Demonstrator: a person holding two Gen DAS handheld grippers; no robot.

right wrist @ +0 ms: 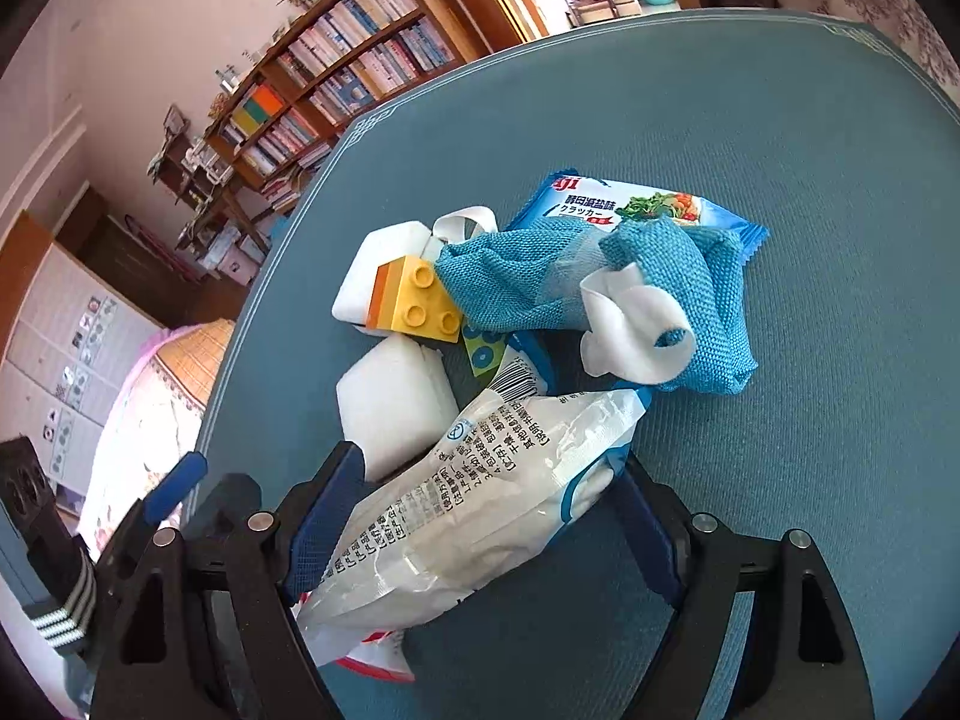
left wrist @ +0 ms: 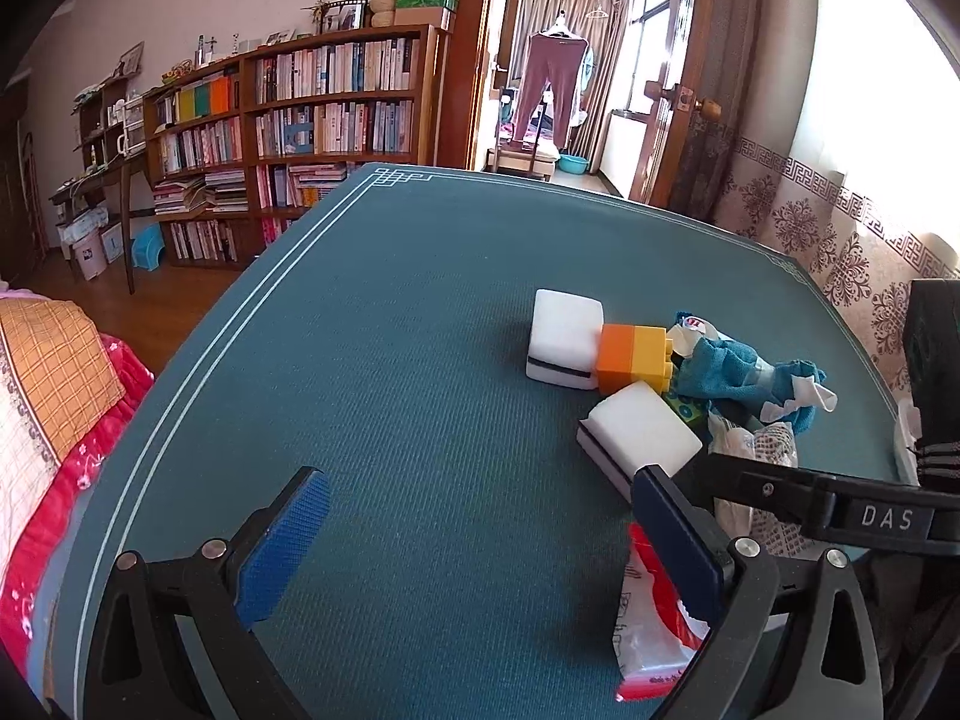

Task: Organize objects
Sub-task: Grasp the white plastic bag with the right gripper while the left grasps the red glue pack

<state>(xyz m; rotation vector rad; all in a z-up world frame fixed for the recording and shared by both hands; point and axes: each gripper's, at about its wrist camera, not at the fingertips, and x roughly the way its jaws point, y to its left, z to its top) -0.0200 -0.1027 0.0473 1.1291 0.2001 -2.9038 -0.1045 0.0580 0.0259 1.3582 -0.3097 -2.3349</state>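
A pile lies on the teal table (left wrist: 390, 360): two white sponge blocks (left wrist: 564, 336) (left wrist: 639, 432), an orange-and-yellow brick (left wrist: 636, 357) and a blue cloth (left wrist: 744, 372). The right wrist view shows the same brick (right wrist: 420, 300), the cloth (right wrist: 678, 282) over a blue cracker packet (right wrist: 660, 204), and a white printed packet (right wrist: 480, 510). My right gripper (right wrist: 486, 522) has this packet between its blue pads, and both pads touch its sides. My left gripper (left wrist: 480, 540) stands open over bare table, left of the pile. A red-and-white packet (left wrist: 654, 630) lies behind its right finger.
A small green piece with blue dots (right wrist: 480, 351) lies under the brick. A bed with a pink and orange cover (left wrist: 54, 408) stands off the table's left edge. Bookshelves (left wrist: 288, 138) line the far wall. A striped cuff (right wrist: 60, 618) shows at the lower left.
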